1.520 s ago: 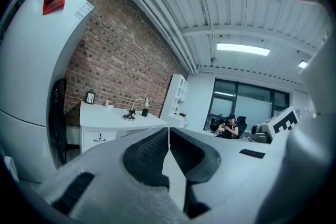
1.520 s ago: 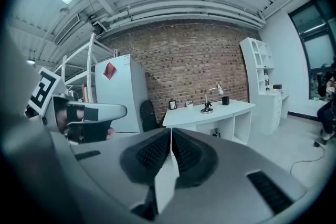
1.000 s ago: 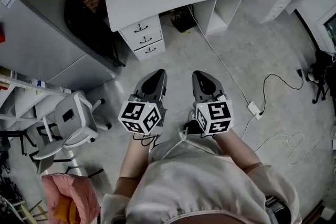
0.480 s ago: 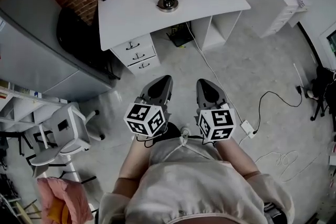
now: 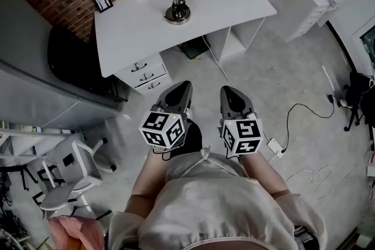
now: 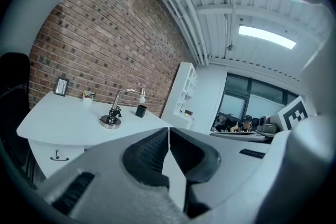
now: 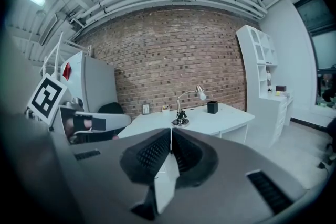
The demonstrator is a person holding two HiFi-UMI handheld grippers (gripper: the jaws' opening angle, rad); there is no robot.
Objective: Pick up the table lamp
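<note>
Left gripper [image 5: 180, 88] and right gripper [image 5: 229, 93] are closed and empty; I'd open one before nearing the table lamp [image 5: 177, 11], upper centre.

Head view looks steeply down; both gripper views face the desk [image 5: 132, 29].

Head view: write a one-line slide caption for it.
Left gripper and right gripper, both shut and empty, held out toward a white desk where the table lamp stands untouched.

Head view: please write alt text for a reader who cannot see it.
A person holds the left claw and right claw, both shut and empty, toward a white desk where the table lamp stands untouched. Grey floor lies between them.
</note>
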